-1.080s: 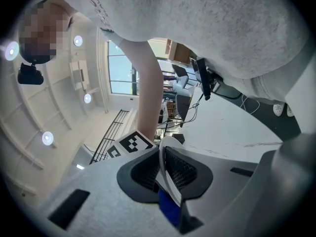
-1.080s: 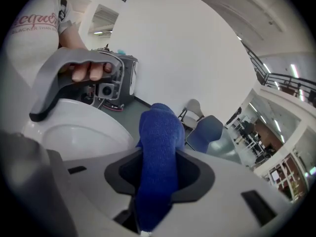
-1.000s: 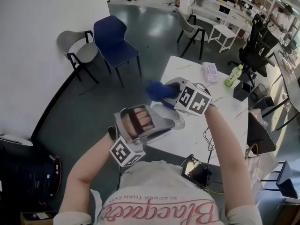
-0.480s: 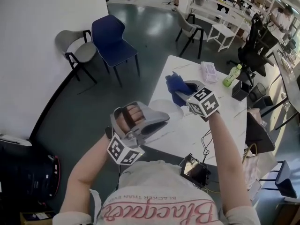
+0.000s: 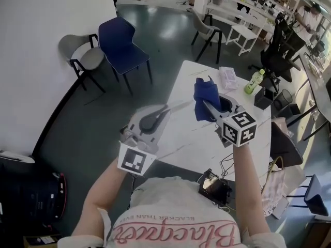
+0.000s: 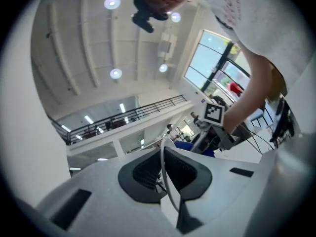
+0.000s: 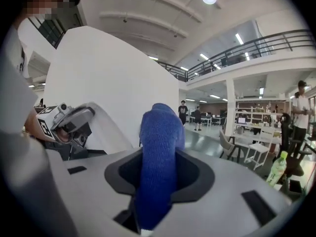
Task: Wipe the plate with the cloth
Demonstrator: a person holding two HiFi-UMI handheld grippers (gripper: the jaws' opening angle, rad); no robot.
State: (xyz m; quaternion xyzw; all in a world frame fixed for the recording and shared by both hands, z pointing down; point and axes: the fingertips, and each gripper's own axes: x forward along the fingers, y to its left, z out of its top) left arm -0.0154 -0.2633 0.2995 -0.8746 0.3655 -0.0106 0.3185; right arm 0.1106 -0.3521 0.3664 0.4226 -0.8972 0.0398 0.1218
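Note:
My left gripper (image 5: 164, 110) is held up over the table's near left corner, shut on a thin clear plate (image 5: 181, 105) that shows almost edge-on. In the left gripper view the plate's rim (image 6: 166, 177) runs as a pale line between the closed pads. My right gripper (image 5: 206, 106) is to the right of it, shut on a bunched blue cloth (image 5: 203, 94) that sticks up from its jaws. The cloth (image 7: 158, 162) fills the gap between the pads in the right gripper view. Cloth and plate are a little apart.
The white table (image 5: 191, 136) carries a green bottle (image 5: 254, 82), a tissue packet (image 5: 228, 77) and a black box (image 5: 266, 100). A small device with cables (image 5: 214, 186) sits at its near edge. A blue chair (image 5: 120, 41) and a grey chair (image 5: 83, 52) stand at the left.
Both grippers have risen and rolled. The plate has turned from nearly flat to edge-on. The right gripper has carried the cloth to the right, off the plate.

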